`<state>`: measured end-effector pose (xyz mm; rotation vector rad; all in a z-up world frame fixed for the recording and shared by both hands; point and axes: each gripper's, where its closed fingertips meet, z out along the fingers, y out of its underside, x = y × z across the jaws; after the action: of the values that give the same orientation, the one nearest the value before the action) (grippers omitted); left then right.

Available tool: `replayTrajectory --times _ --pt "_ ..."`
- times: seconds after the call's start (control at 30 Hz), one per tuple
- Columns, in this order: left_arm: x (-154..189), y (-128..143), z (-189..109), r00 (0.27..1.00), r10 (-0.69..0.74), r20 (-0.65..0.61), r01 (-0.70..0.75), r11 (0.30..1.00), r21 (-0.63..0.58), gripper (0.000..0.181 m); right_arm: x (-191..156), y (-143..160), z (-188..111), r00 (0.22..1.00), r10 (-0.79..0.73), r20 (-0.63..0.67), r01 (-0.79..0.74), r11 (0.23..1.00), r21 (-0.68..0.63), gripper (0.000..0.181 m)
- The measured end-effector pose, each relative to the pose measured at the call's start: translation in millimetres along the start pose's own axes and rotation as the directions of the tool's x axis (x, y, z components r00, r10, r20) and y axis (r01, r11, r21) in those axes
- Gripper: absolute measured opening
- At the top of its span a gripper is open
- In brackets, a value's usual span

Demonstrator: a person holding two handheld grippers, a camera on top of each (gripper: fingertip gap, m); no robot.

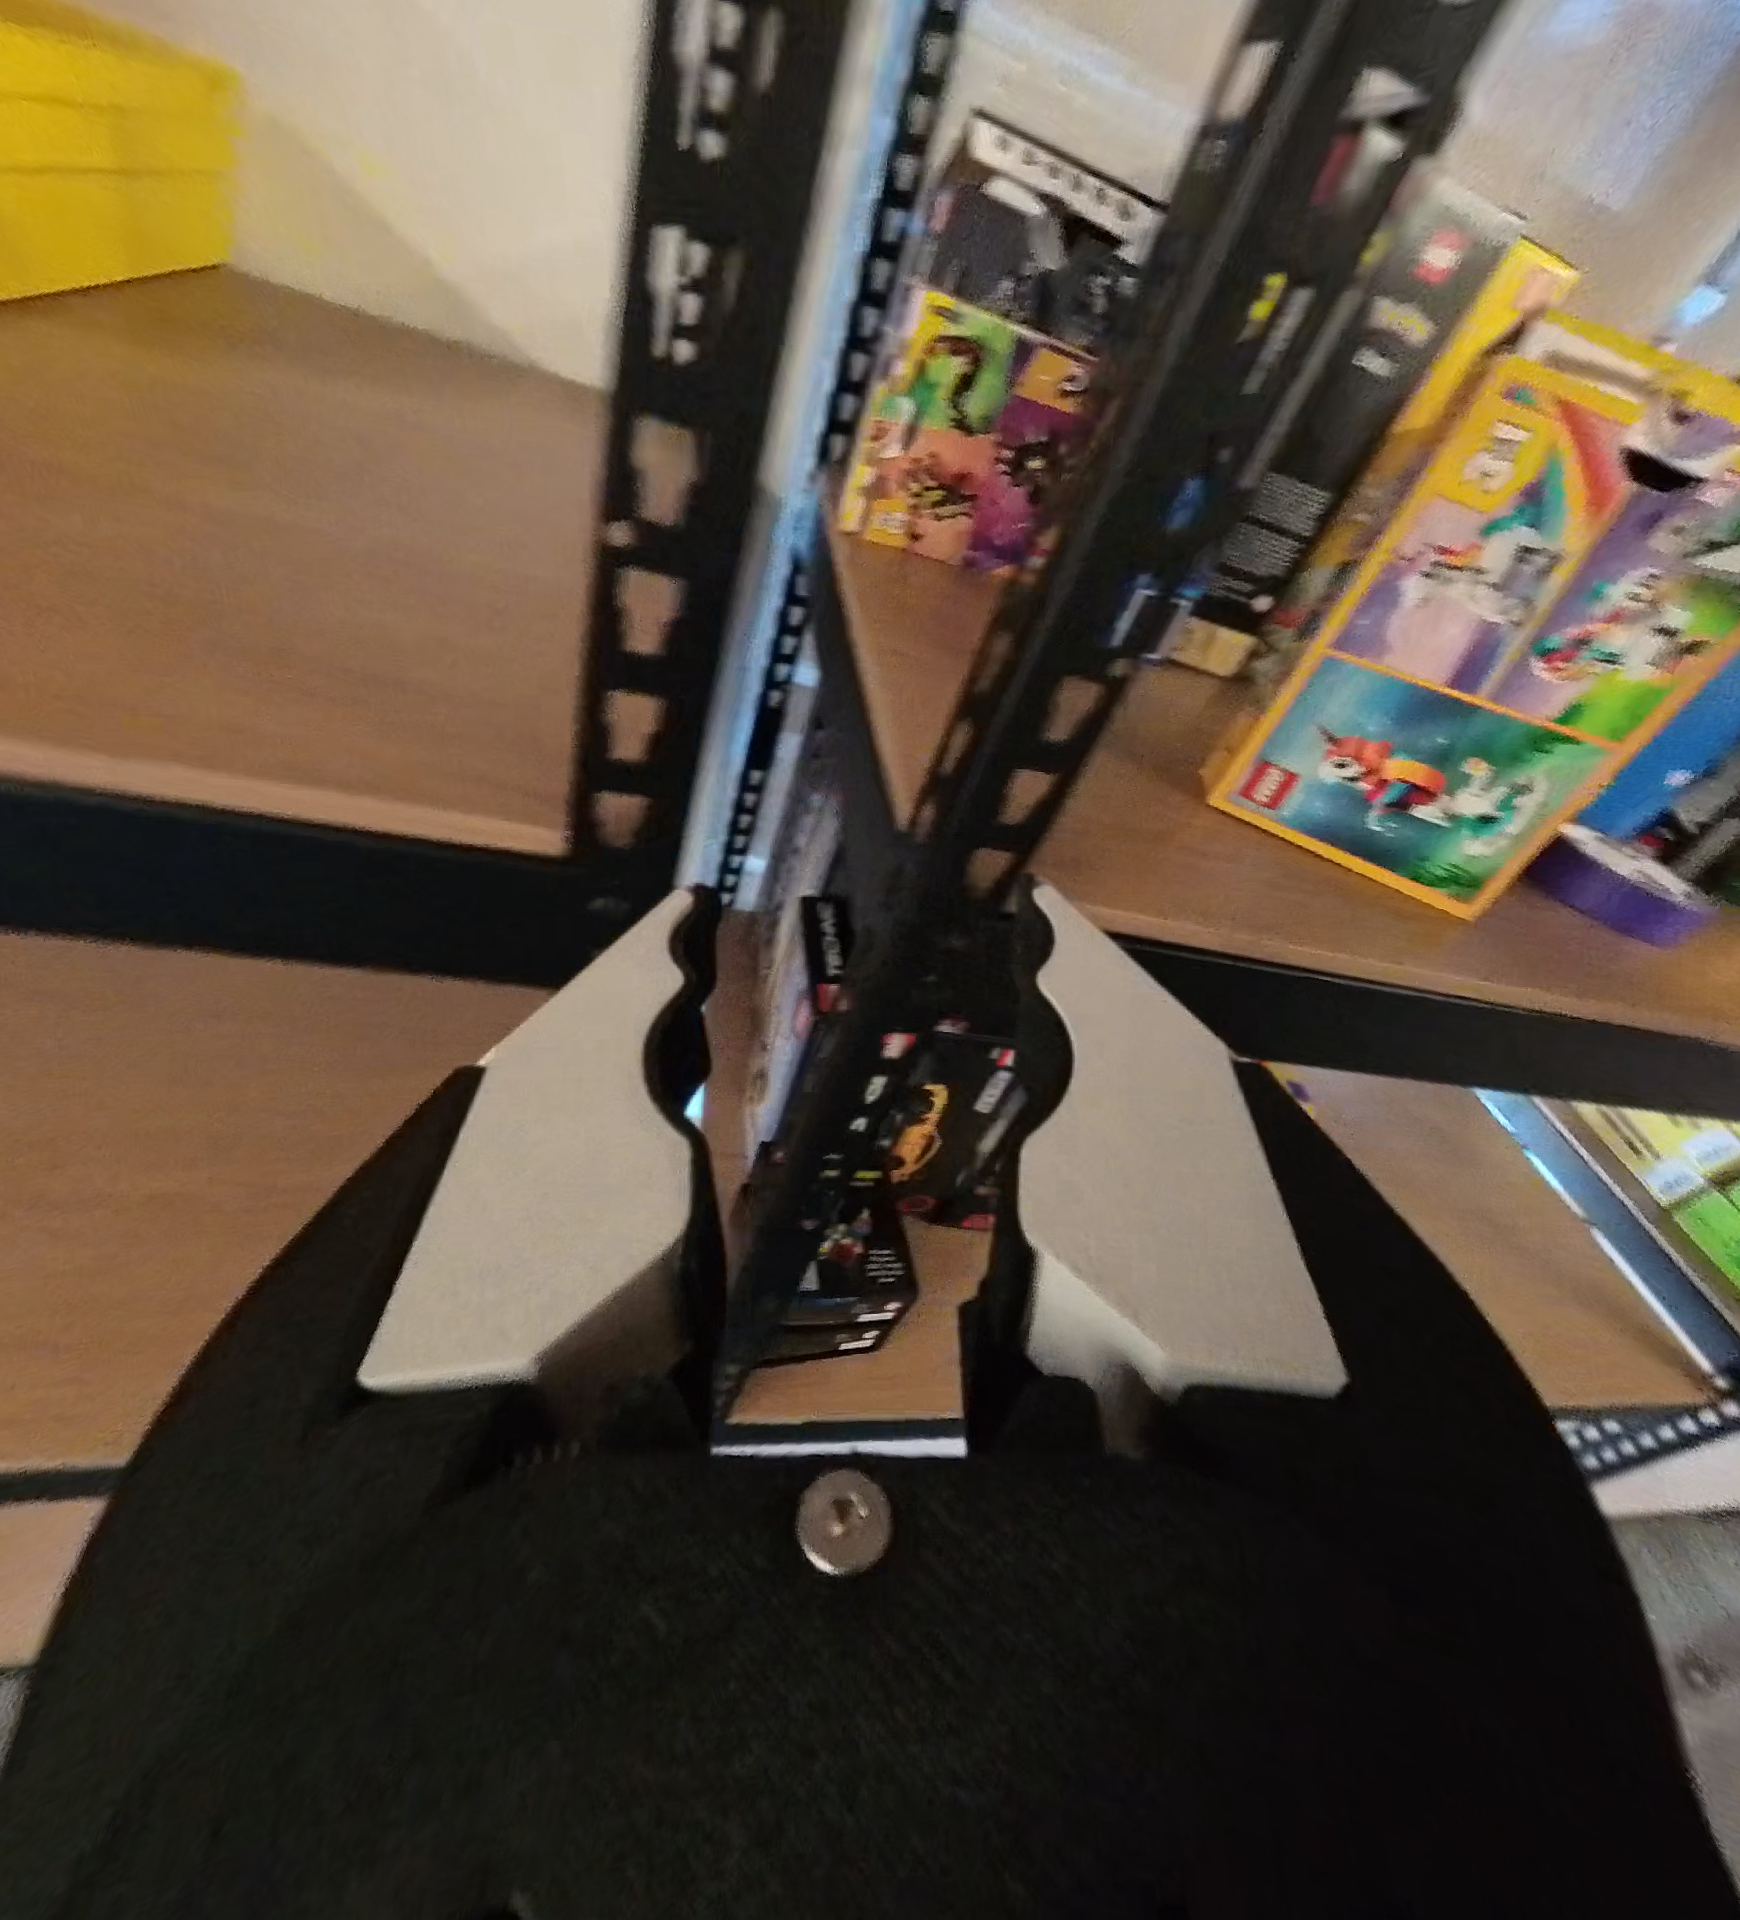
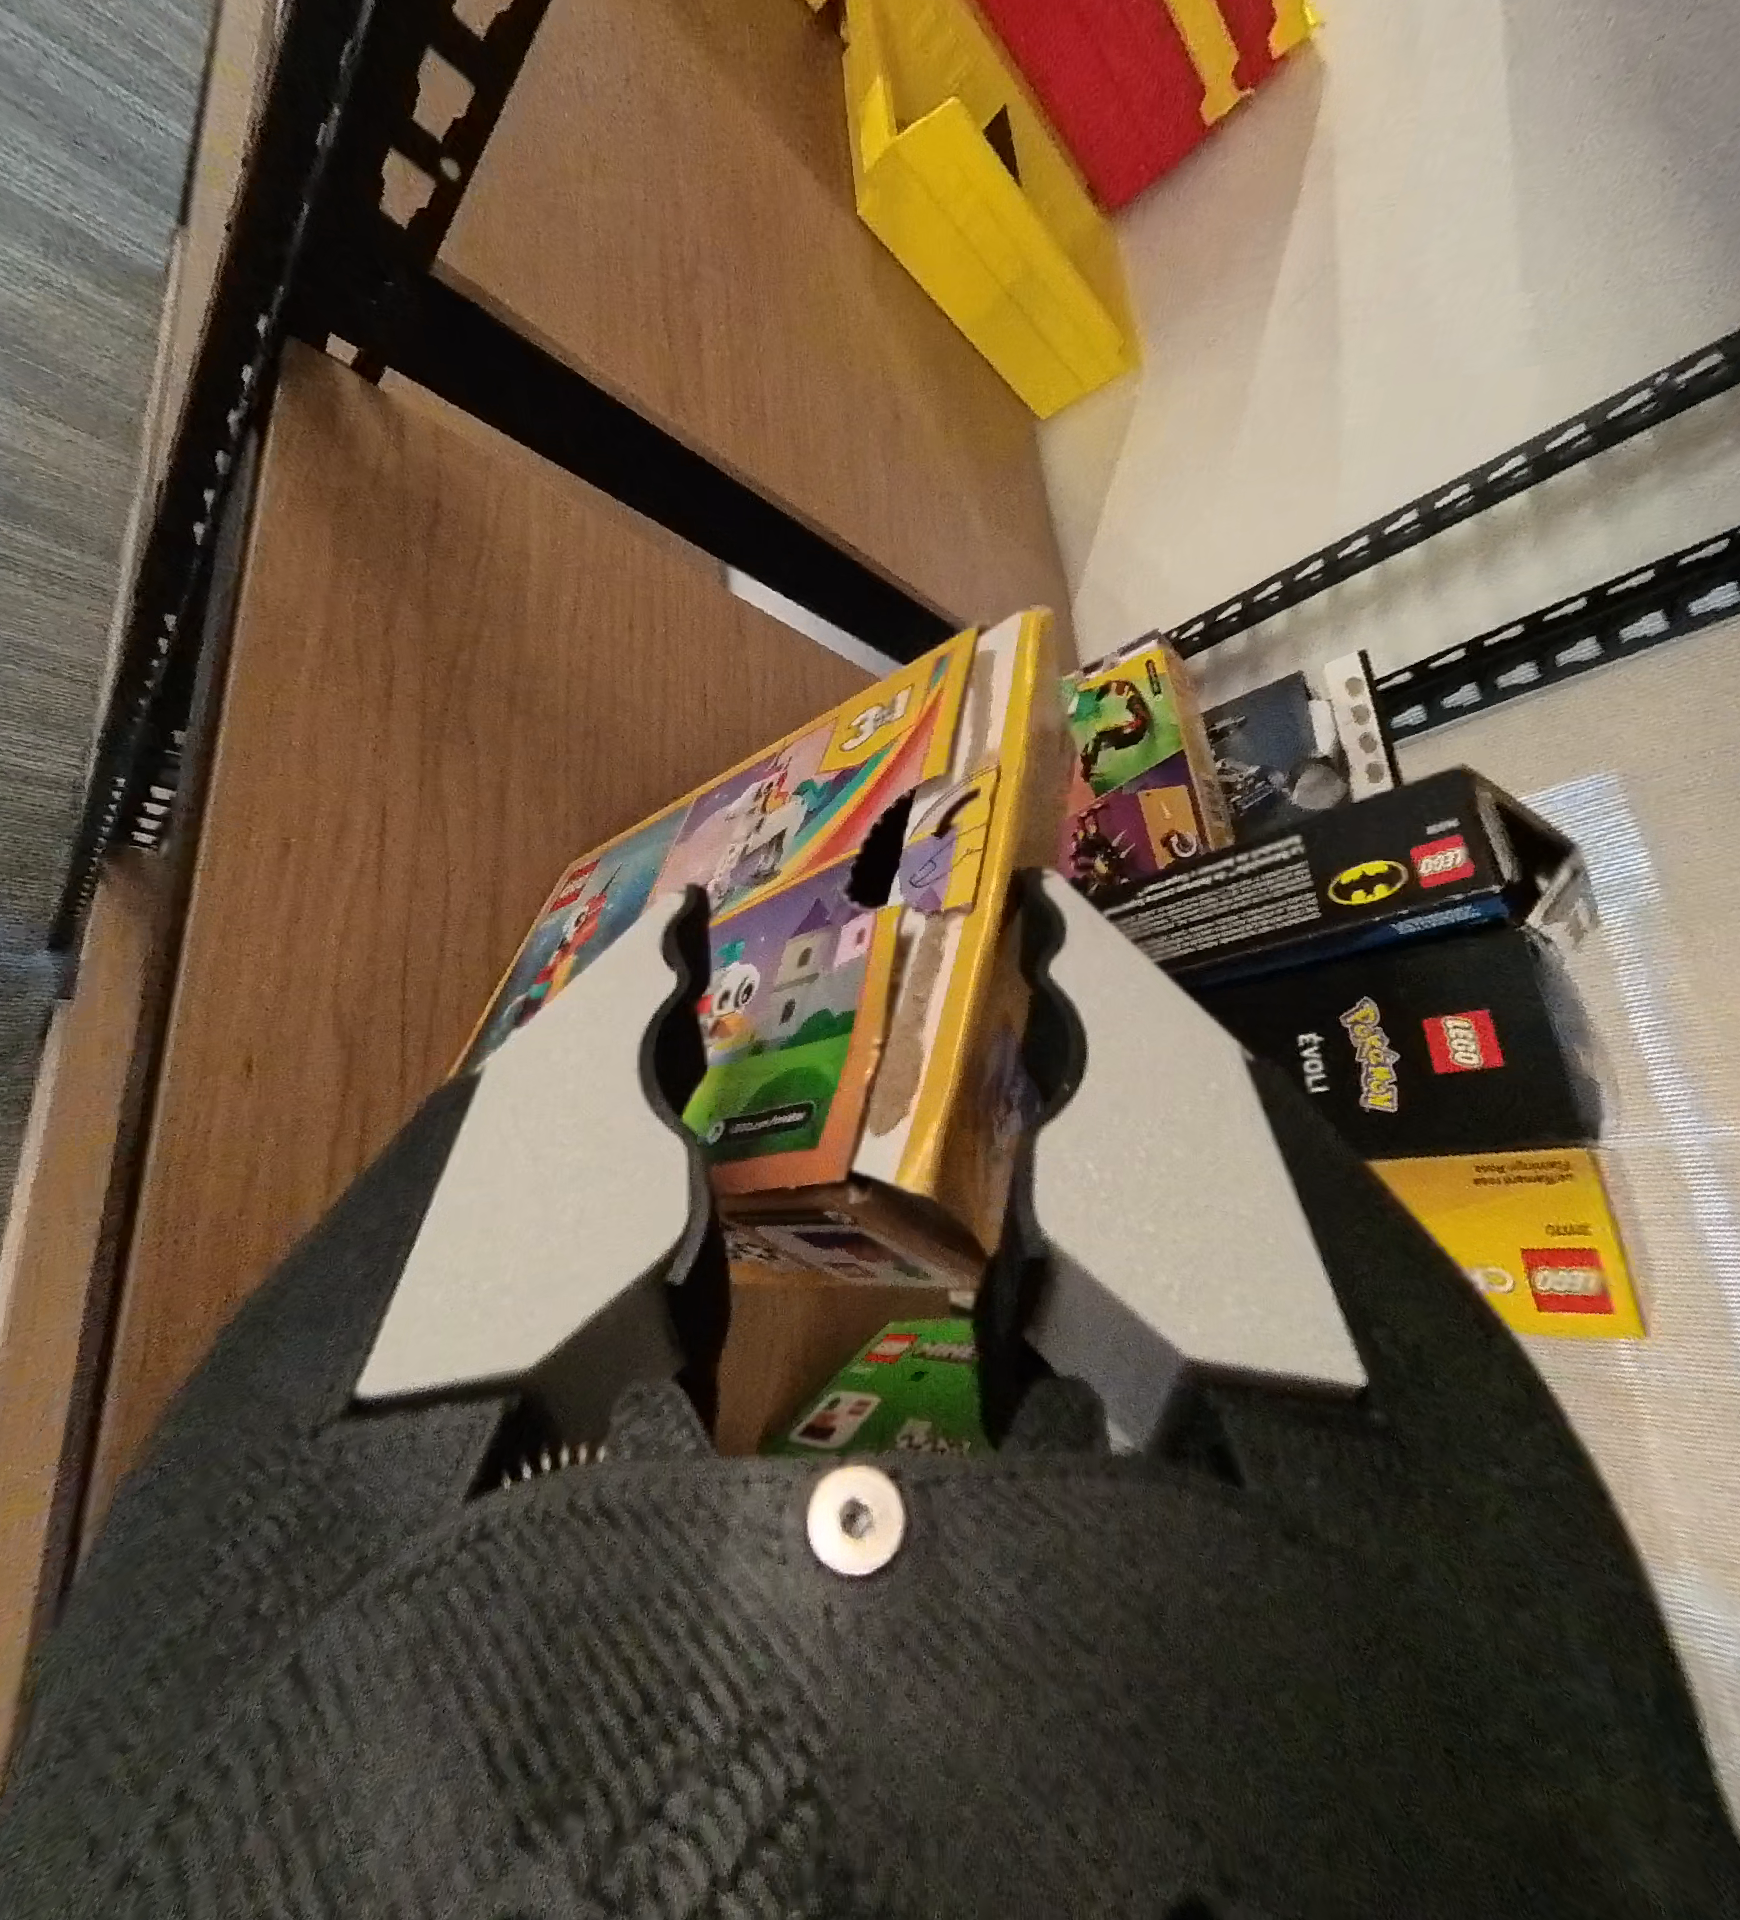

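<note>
Now, yellow toy box point(image 2: 824, 935) between right gripper point(image 2: 855, 935) jaws (parted)

Even, soft indoor light, bright on the white wall point(image 2: 1365, 436). Both views are motion-blurred, the shelf posts point(image 1: 658, 416) smeared; wide-angle bending curves straight edges near the corners.

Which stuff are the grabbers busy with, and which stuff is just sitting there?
With the grippers:
- right gripper, jaws open around the colourful yellow-edged box
- left gripper, jaws open and empty, nearest the black shelf post

Just sitting:
- black boxes
- yellow bin
- green box
</note>
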<state>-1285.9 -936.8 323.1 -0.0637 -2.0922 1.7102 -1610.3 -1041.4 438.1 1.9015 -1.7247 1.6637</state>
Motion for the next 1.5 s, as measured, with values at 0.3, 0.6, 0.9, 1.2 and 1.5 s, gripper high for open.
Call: replayTrajectory --times 0.3,0.6,0.9,1.2,1.5 --pt "145.7 18.5 45.2 0.924 0.043 -0.38 -0.068 0.996 -0.053 0.055 -7.0 8.6 5.2 0.981 -0.173 -0.087 0.17 0.984 -0.044 0.058" --pt "264.3 -1.8 131.5 0.779 0.341 -0.527 -0.345 0.934 0.094 0.059 -6.7 11.6 4.7 0.981 -0.185 -0.056 0.184 0.983 -0.015 0.058" --pt "293.7 -85.7 190.8 0.448 0.87 -0.206 -0.772 0.492 0.403 0.063 -5.8 16.9 -1.9 0.967 -0.254 -0.007 0.254 0.965 0.071 0.058" --pt "305.4 -76.2 188.7 0.281 0.856 -0.435 -0.8 0.459 0.386 0.037 -6.4 22.7 -20.7 0.958 -0.265 0.11 0.22 0.924 0.312 0.055" --pt "301.1 -66.8 201.7 0.335 0.834 -0.438 -0.785 0.504 0.36 0.02 15.8 16.3 -54.6 0.998 -0.033 0.06 0.004 0.902 0.431 0.034"
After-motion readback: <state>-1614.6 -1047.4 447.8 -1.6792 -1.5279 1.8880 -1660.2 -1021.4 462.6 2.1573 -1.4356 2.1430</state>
